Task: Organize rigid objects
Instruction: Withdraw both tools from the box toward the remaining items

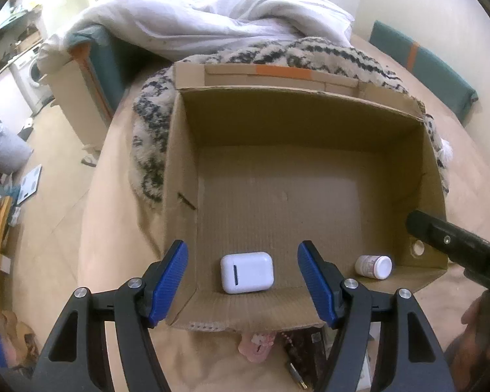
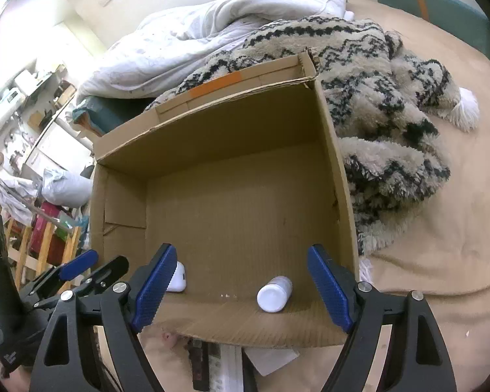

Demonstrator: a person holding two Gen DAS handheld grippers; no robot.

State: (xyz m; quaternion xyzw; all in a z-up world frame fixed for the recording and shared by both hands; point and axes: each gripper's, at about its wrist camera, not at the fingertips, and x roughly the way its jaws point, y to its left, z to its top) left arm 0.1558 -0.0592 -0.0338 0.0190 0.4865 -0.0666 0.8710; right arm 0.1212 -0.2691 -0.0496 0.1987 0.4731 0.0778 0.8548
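- My left claw [image 1: 242, 281] stands wide above the near edge of the cardboard box [image 1: 183, 150], and nothing is pressed between its blue pads [image 1: 171, 281].
- Between these pads, lower down, the white earbud case [image 1: 247, 272] lies flat on the box floor, close to the near wall, and the pads do not touch it.
- My right claw [image 2: 241, 289] is also wide and holds nothing; its pads [image 2: 330, 289] are apart from everything.
- Under it the small white bottle [image 2: 275, 293] lies on its side on the box floor, with its cap toward me, in the near right corner.
- The case and the bottle are near each other but they do not touch; the rest of the box floor is bare cardboard.
- In the left wrist view my right claw's black body [image 1: 457, 248] reaches over the right wall of the box.
- In front of the box, on the beige bed cover [image 2: 441, 261], I see some small things, but they are too hidden to name.
- Behind the box a shaggy black-and-cream blanket [image 2: 375, 98] touches its far side, and farther back a white duvet [image 1: 212, 16] is heaped.
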